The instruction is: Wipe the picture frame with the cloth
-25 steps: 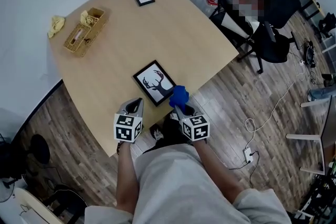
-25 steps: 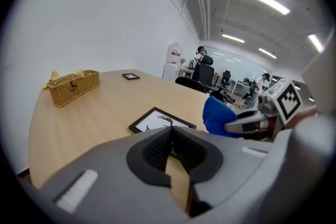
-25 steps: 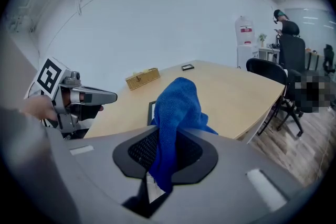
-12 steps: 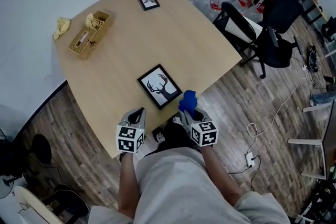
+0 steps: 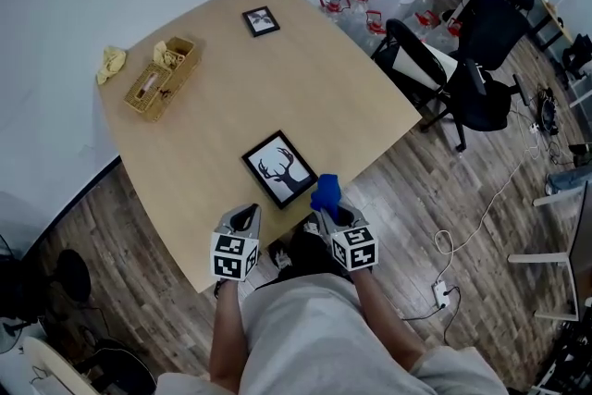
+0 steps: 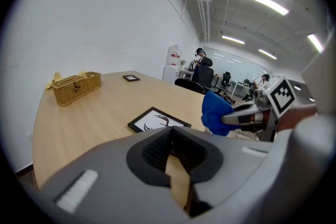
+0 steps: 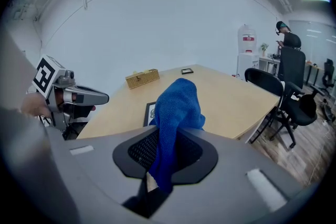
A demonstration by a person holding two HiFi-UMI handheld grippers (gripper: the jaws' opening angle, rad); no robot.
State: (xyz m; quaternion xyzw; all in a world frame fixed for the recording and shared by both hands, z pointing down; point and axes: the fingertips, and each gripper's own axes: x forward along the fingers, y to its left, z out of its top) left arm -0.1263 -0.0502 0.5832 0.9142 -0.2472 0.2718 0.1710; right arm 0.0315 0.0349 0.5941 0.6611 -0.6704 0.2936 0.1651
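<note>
- The right hand-held gripper (image 5: 329, 210) is clamped on the blue cloth (image 5: 325, 191); a bunch of it stands up above the jaws and a tail hangs down between them.
- The left hand-held gripper (image 5: 246, 217) has its jaws drawn close, only a sliver between them, and nothing in that gap but a glimpse of bench.
- The picture frame (image 5: 280, 169), black-edged with an antlered deer on it, lies flat near the bench's (image 5: 305, 79) near edge, just ahead of both hand-held grippers.
- The cloth hangs at that near edge, just beside the frame's closest corner. It looks clear of the glass, though no view settles that.
- My read: this is the approach, cloth in hand, wiping not yet begun.
- Next move, as I judge it: bring the cloth forward and down onto the frame and press lightly so the bunch flattens.
- The frame sits loose near the edge, so the left hand-held gripper may need to pin a border.
- A basket (image 5: 162, 79) and a small frame (image 5: 261, 20) sit well apart toward the far edge.
</note>
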